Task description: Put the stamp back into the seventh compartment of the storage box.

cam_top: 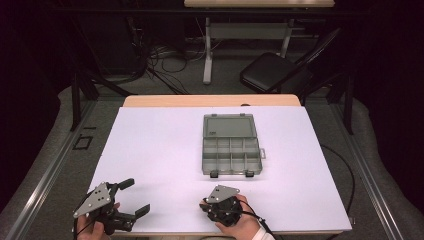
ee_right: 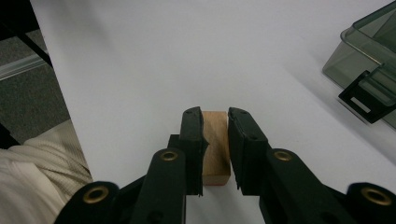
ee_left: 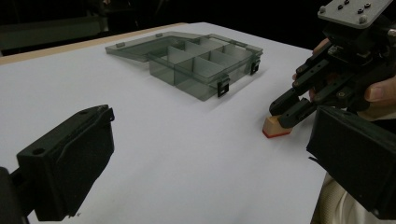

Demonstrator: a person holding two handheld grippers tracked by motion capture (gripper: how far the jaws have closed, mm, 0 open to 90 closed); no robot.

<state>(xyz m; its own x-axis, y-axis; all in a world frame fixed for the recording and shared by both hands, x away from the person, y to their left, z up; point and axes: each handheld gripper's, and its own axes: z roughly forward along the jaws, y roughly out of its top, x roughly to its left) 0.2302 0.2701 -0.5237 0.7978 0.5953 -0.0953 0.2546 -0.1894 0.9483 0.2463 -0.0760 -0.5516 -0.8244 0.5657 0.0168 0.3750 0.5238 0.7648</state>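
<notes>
A small wooden block [ee_right: 215, 149] with a red base [ee_left: 275, 127] rests on the white table near its front edge. My right gripper [ee_right: 215, 116] is shut on the block, one jaw on each side; it also shows from the side [ee_left: 281, 113] and from above [cam_top: 214, 207], held by a hand. My left gripper [cam_top: 138, 196] stands open at the front left with nothing between its wide-apart jaws [ee_left: 210, 163]. A grey see-through compartment box [cam_top: 232, 171] lies open at the table's middle, its lid [cam_top: 229, 126] flat behind it and its compartments bare [ee_left: 196, 86].
The white table top [cam_top: 160, 150] is bare around the box. A black latch on the box [ee_right: 366, 100] sticks out toward my right gripper. A black folding chair [cam_top: 275, 70], desk legs and floor cables lie beyond the far edge. A cream sleeve [ee_right: 37, 172] sits beside the right gripper.
</notes>
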